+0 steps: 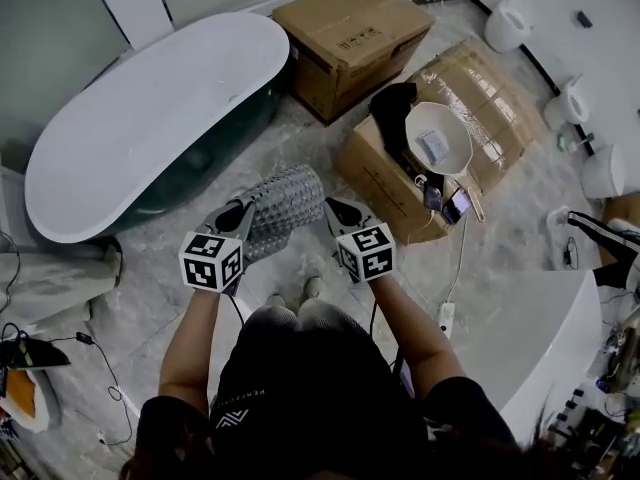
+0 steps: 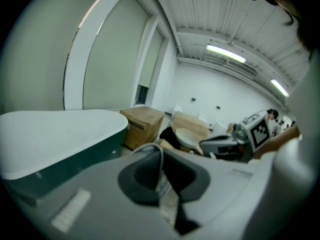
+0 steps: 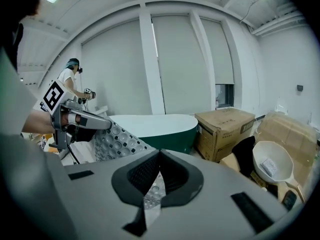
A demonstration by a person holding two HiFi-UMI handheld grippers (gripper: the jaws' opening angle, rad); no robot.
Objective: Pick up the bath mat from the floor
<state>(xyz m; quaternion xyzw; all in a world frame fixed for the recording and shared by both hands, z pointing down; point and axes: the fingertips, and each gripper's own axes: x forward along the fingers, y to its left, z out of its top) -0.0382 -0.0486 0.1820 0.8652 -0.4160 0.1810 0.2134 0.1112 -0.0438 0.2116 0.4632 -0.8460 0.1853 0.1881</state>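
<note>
The bath mat (image 1: 285,208), grey and studded with round suction cups, hangs off the floor between my two grippers. My left gripper (image 1: 243,214) is shut on its left edge, and a strip of the mat (image 2: 168,200) shows between the closed jaws. At the mat's right edge my right gripper (image 1: 336,211) is also shut, with a bit of mat (image 3: 151,195) pinched there. In the right gripper view the mat (image 3: 117,141) stretches up to the left gripper (image 3: 82,121). The left gripper view shows the right gripper (image 2: 225,145) across from it.
A white and dark green bathtub (image 1: 150,118) lies to the left front. Cardboard boxes (image 1: 350,38) stand ahead, one (image 1: 490,98) bearing a white basin (image 1: 440,138). Toilets (image 1: 510,18) line the right wall. A white counter (image 1: 540,338) is at my right, cables (image 1: 100,368) on the floor.
</note>
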